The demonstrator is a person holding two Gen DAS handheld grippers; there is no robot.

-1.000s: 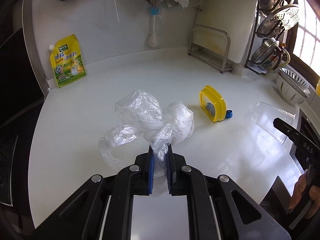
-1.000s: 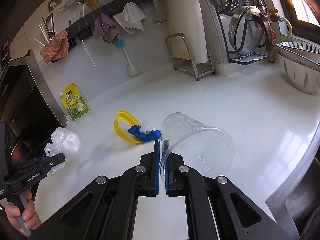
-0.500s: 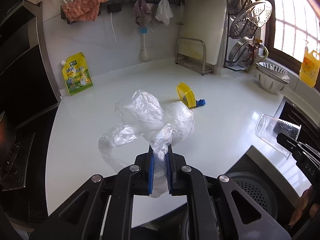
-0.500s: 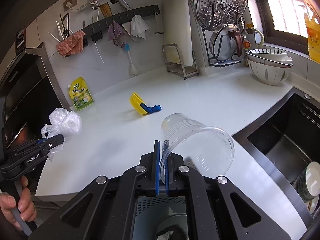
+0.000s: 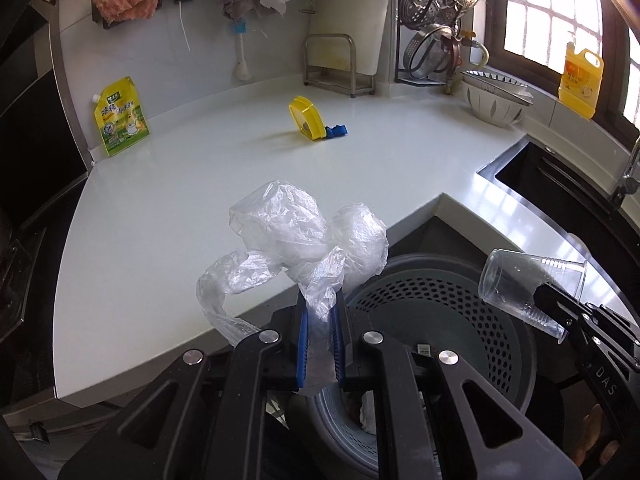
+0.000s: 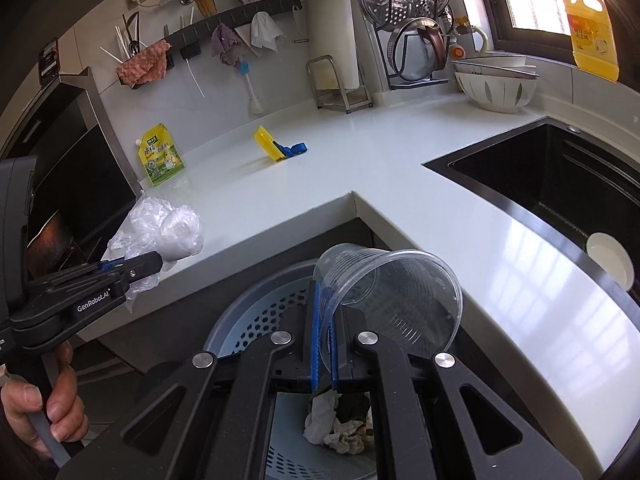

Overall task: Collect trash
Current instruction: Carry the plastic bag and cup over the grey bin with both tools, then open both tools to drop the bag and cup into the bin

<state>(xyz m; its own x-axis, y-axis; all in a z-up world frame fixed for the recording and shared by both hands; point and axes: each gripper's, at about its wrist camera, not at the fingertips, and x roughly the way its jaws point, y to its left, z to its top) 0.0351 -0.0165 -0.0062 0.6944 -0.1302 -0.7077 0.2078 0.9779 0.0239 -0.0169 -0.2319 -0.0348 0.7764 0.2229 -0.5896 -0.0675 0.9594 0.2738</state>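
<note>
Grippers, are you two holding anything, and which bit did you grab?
Yes. The left gripper pinches the crumpled clear plastic bag by a twisted tail. The right gripper clamps the clear plastic cup by its rim. Both hang over the grey bin.

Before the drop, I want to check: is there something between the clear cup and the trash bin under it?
Nothing: in the right wrist view the clear cup hangs over the open trash bin, only air between.

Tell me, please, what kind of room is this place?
Most likely a home kitchen: a white countertop with a dark sink set into it, pot lids and a steamer on a rack, and cloths hanging from a wall rail.
</note>
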